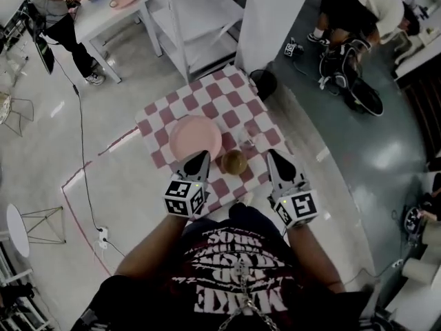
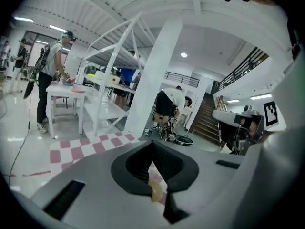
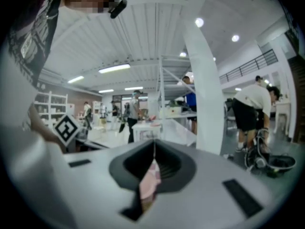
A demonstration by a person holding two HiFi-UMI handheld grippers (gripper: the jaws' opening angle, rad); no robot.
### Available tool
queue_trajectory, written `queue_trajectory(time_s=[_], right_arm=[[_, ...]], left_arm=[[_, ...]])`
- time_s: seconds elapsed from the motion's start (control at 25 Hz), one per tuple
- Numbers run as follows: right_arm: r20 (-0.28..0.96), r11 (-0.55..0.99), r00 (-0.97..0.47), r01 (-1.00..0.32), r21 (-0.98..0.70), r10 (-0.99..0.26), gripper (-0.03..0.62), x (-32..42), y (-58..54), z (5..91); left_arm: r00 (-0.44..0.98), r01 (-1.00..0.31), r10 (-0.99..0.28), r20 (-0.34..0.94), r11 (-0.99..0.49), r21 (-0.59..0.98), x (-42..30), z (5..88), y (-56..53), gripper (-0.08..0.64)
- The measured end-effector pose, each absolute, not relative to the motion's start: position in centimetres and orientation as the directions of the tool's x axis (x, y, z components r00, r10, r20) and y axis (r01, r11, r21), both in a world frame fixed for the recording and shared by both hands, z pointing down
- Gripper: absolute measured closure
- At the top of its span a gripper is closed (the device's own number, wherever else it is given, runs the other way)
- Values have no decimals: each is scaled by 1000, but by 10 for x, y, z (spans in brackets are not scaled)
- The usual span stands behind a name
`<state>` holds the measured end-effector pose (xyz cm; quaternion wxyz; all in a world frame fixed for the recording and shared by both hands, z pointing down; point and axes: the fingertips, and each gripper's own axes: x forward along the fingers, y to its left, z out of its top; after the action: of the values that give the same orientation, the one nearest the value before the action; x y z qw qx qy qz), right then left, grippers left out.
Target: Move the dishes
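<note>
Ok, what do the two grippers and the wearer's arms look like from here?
Left gripper and right gripper match: grey bodies tapering to dark pointed jaws, each carrying a cube of black-and-white square markers. The person wears a dark T-shirt with white lettering, forearms bare.

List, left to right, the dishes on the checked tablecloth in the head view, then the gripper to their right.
First the pink round plate → brown round bowl → right gripper.
</note>
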<state>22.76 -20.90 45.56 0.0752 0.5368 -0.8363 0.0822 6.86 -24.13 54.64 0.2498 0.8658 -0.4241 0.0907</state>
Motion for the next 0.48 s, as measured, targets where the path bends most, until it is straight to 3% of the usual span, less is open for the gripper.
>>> queue_trajectory(time_s=[0.16, 0.48], right_arm=[[315, 478, -504, -863, -162, -804, 557, 239, -224, 499], [383, 588, -618, -782, -207, -687, 555, 252, -241, 537]], left_arm=[[590, -807, -648, 482, -452, 380, 88, 591, -234, 529], [503, -859, -590, 632, -260, 442, 113, 680, -221, 529]])
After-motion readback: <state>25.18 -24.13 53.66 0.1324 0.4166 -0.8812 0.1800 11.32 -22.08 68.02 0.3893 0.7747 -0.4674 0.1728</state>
